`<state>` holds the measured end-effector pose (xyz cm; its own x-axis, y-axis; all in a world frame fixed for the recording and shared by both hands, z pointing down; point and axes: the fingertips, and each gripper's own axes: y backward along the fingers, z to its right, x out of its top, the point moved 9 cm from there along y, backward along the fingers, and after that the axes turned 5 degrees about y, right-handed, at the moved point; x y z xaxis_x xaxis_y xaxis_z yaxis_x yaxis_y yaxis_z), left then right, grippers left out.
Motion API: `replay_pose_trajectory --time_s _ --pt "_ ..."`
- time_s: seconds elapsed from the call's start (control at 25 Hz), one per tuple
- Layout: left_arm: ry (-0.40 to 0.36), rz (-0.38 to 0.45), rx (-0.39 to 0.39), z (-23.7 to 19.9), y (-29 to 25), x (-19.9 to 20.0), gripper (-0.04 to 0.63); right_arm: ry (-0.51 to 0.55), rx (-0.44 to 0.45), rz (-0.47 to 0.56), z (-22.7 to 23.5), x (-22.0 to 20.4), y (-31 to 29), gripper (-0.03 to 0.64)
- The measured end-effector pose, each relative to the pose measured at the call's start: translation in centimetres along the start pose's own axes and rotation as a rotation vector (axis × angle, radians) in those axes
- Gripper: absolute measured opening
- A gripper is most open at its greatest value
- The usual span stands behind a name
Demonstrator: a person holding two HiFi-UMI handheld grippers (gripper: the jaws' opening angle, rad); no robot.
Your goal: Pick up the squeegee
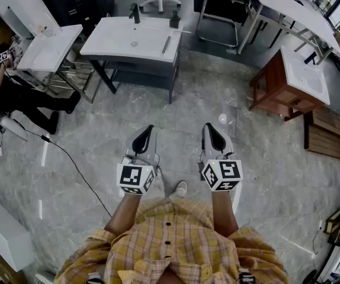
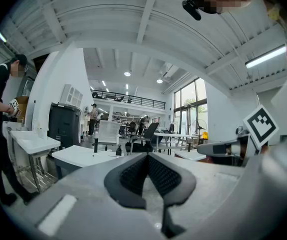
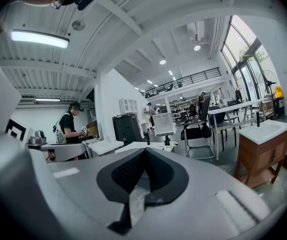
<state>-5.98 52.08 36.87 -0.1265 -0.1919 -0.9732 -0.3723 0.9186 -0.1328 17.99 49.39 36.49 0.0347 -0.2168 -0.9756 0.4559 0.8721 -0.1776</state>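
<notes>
Squeegee point(image 1: 166, 44): I take it to be the slim grey bar lying flat on the white worktop point(image 1: 108, 43), well ahead of both tongs and a little to the left of the right pair. It rests just to the right of the basin point(image 1: 134, 42), with a dark tap point(image 1: 135, 12) behind the basin and a small dark bottle point(image 1: 175, 20) beyond the bar's far end. Lying flat near the worktop's right edge, it seems laid out for an easy reach from the front.

Its long axis runs almost straight away from the tongs, the far end leaning slightly to the right. Which end is the handle and which the blade is too small to tell.

The left tongs point(image 1: 146, 135) and right tongs point(image 1: 213, 133) are both clenched, pads pressed together with nothing between them. They are held side by side in front of the body, pointing nearly level toward the worktop, with bare floor point(image 1: 99, 135) beneath. Held low and idle like this, they suggest the approach has not begun. Whichever pair goes for the bar would need to be released first, then brought across its narrow width, not along its length.
</notes>
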Motion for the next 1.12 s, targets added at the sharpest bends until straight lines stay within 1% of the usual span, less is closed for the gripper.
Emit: replay_pose_trajectory --time_s 0.16,0.28,0.52,0.76,0.96,1.12 --pt "0.009 0.0 -0.011 -1.5 -0.8 0.3 -0.006 -0.005 -0.001 0.003 -0.6 0.2 -1.6 -0.011" --pt "0.007 0.0 -0.025 -2.8 -1.3 0.4 -0.006 0.0 -0.022 0.005 -1.0 0.2 -2.5 -0.011" --pt "0.011 0.001 -0.028 -6.6 -2.5 1.0 -0.006 -0.013 -0.05 0.045 -2.5 0.7 -5.3 -0.01" --pt "-0.014 0.016 -0.087 -9.0 -3.9 1.8 -0.003 -0.008 -0.086 0.08 -4.2 1.4 -7.4 -0.003" --pt "0.02 0.012 -0.133 -10.8 -5.0 1.9 -0.002 0.004 -0.093 0.074 -5.0 1.5 -9.5 0.0" --pt "0.019 0.007 -0.138 -12.2 -6.8 1.8 -0.002 0.004 -0.09 0.082 -4.4 1.6 -11.7 0.0"
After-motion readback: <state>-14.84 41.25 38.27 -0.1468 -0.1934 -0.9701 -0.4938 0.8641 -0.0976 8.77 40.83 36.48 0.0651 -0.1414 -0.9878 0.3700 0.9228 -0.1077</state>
